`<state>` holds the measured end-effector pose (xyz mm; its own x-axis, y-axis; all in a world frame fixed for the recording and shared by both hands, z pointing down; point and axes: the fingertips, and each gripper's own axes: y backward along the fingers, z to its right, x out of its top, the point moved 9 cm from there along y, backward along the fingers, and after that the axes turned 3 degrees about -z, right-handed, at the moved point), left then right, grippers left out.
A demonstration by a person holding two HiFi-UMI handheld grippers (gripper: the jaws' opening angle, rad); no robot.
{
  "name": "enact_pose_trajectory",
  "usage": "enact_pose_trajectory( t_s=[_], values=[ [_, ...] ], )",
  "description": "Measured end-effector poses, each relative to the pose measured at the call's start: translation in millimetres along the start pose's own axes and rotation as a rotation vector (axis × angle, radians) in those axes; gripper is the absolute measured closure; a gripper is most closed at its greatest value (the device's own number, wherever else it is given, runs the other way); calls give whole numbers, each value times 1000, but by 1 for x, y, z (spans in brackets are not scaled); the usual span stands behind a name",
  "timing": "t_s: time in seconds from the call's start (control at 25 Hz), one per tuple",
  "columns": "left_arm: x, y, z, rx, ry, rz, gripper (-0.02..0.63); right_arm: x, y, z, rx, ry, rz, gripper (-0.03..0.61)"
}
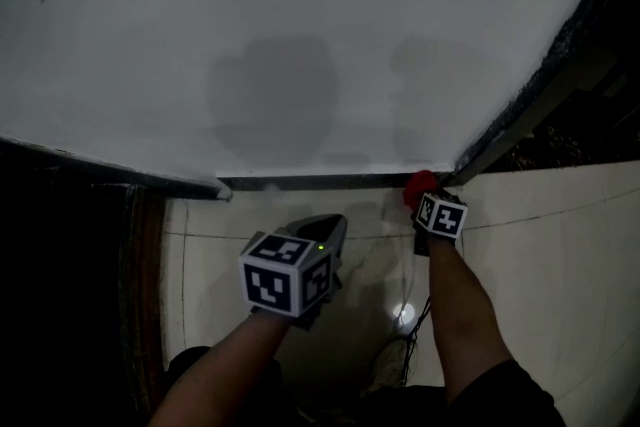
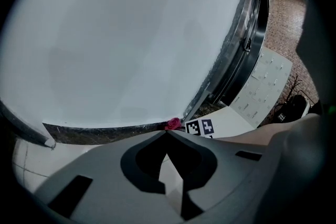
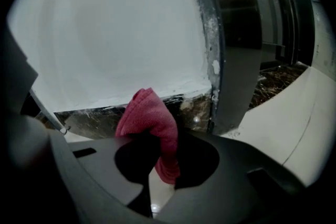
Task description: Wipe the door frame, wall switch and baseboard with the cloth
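Head view. Looks steeply down at the foot of a white wall (image 1: 300,45). Right gripper (image 1: 432,200) low in the corner, holding a red cloth (image 1: 420,186) at the right end of the dark baseboard (image 1: 320,182), just beside the door frame (image 1: 525,115). Left gripper (image 1: 328,221) nearer the body and off to the left, above the floor tiles (image 1: 560,245), apart from the wall.

Left gripper view. Fingers (image 2: 149,138) closed tip to tip, nothing between them. Beyond the tips: cloth (image 2: 172,124) as a small red dot where baseboard (image 2: 105,131) meets door frame (image 2: 241,44).

Right gripper view. Fingers (image 3: 231,157) clamped on the cloth (image 3: 149,118), one fold standing up, one tail hanging down. Baseboard (image 3: 100,120) straight ahead, close; actual contact not certain. Door frame (image 3: 231,86) rising just right of the cloth.

Judgement: baseboard's long axis runs along the wall, leftward from the cloth. Right hand plainly the nearer one; likely calls for a sideways sweep to the left.
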<state>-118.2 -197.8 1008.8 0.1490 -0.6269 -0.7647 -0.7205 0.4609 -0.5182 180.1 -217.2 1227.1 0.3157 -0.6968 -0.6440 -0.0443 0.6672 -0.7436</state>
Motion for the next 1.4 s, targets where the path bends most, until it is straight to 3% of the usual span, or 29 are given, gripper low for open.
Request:
enact_pose_trajectory(
  t_s=[0.2,0.48,0.84,1.0,1.24,1.4],
  values=[
    [0,-4,1,-9,8,4,621,4,1,7,-16,32,-3,520],
    [-3,-6,1,-19,12,1,621,5,8,25,-69,-23,12,520],
    [3,5,-5,-14,17,20,621,13,16,37,-132,-14,16,520],
    [8,21,-11,-9,34,62,621,12,23,42,-158,34,-10,520],
    [29,48,-26,-21,39,149,621,39,50,34,-112,110,41,520],
    [36,71,-38,-29,-26,213,621,66,74,7,-23,207,83,520]
  ],
)
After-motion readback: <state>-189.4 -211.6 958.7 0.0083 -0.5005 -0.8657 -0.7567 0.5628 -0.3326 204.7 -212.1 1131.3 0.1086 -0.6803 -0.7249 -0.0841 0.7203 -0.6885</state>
